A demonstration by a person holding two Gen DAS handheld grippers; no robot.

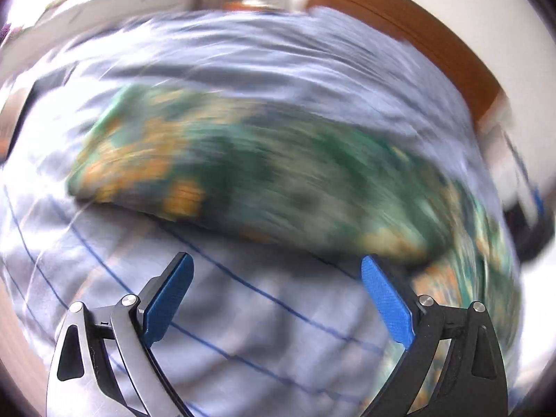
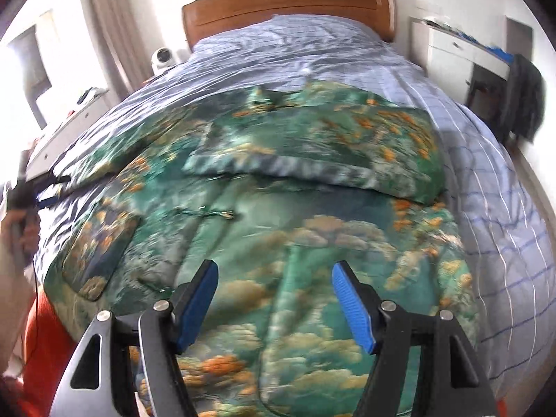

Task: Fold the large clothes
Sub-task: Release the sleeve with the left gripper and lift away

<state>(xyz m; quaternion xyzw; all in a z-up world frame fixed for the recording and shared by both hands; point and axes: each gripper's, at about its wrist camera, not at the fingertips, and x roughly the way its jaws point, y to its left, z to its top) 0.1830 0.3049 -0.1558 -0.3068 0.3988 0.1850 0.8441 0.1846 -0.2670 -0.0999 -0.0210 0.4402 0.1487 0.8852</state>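
Observation:
A large green garment with orange and cloud print lies spread on the bed, its right sleeve folded across the chest. In the left wrist view the garment is blurred and lies ahead. My left gripper is open and empty above the bedsheet, short of the garment's edge. My right gripper is open and empty, hovering over the garment's lower part. The left gripper also shows in the right wrist view at the far left edge, held by a hand.
The bed has a light blue checked sheet and a wooden headboard. A white cabinet and a dark chair stand at the right. A white desk stands at the left.

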